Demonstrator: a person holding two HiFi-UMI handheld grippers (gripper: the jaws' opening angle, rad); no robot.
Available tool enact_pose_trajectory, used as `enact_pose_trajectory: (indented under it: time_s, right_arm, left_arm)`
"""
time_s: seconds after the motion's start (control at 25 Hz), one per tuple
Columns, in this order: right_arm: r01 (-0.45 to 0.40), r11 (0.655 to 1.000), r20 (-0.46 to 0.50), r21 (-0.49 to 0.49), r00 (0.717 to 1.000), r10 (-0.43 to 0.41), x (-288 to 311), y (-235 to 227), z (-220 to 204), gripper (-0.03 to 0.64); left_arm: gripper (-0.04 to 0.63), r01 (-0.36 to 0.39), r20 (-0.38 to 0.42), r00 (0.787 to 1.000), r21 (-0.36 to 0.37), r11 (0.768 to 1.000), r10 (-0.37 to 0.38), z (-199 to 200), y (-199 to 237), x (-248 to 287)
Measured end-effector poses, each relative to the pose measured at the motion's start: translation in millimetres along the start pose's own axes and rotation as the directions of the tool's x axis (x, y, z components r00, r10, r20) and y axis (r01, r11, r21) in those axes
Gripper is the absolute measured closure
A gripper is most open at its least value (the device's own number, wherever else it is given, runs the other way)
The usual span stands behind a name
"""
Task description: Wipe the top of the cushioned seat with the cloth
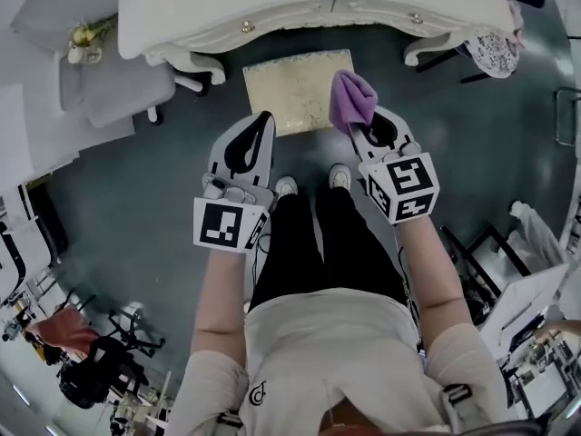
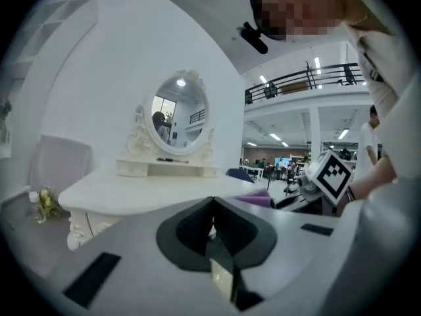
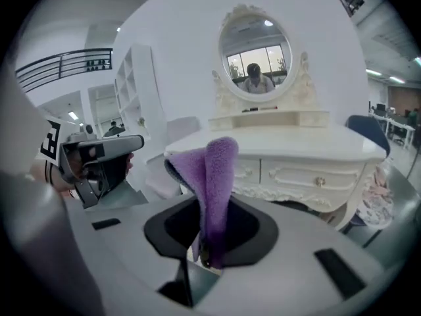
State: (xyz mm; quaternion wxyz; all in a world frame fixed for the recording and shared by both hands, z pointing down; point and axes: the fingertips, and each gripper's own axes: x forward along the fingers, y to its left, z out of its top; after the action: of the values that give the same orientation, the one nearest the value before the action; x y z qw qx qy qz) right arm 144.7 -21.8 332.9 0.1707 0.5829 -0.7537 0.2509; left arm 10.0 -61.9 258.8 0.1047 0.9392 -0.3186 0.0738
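Right gripper (image 1: 356, 123): jaws are pinching closed on the purple cloth (image 1: 350, 99). In the right gripper view, the cloth (image 3: 214, 176) is standing up out of the closed jaws as a folded tuft, with its free end flopping forward.

Left gripper (image 1: 261, 127): jaws are meeting with nothing between them, so it is carrying nothing.

Cushioned seat (image 1: 298, 89): cream, patterned top. It is sitting on the dark floor directly ahead of the person's shoes (image 1: 287, 186), with its far edge tucked under the white dressing table (image 1: 309, 7). The top reads slightly wider than deep, with its long axis running left to right across the person.

Key relation: the seat is lying ahead of and below both grippers, between their two lines. From the head view, the cloth is overlapping the seat's right near corner.

Both gripper views are looking out level at the dressing table and its oval mirror (image 3: 255, 58), not at the seat. Judgement: the cloth is hanging above the cushion, not touching it.

The cloth-bearing right gripper is the nearer one to the seat. The left gripper is sitting just off the seat's left near corner.

Judgement for the next move: tip the right gripper down and a little leftward to land the cloth on the right edge, then sweep along the long axis. Wiping is not yet under way.
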Motion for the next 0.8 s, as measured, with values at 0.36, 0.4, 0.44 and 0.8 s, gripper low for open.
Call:
enact_pose_trajectory:
  time_s: [0.36,0.4,0.44,0.8]
  right_arm:
    - [0.049,0.992,0.253,-0.116,0.967,-0.018,-88,34,146,0.537]
    - [0.055,0.990,0.270,-0.128,0.963,-0.019,-99,39,154,0.537]
    - [0.063,0.988,0.289,-0.138,0.957,-0.021,-110,44,162,0.537]
    - [0.104,0.980,0.462,-0.171,0.887,-0.013,-173,67,214,0.535]
  left_arm:
    - [0.583,-0.034,0.174,0.985,0.117,0.993,0.013,145,-2,-49]
    - [0.583,-0.033,0.183,0.983,0.124,0.992,0.010,156,-7,-56]
    - [0.583,-0.030,0.187,0.982,0.131,0.991,0.005,165,-13,-63]
    - [0.583,-0.040,0.252,0.968,0.148,0.988,0.001,220,-32,-93]
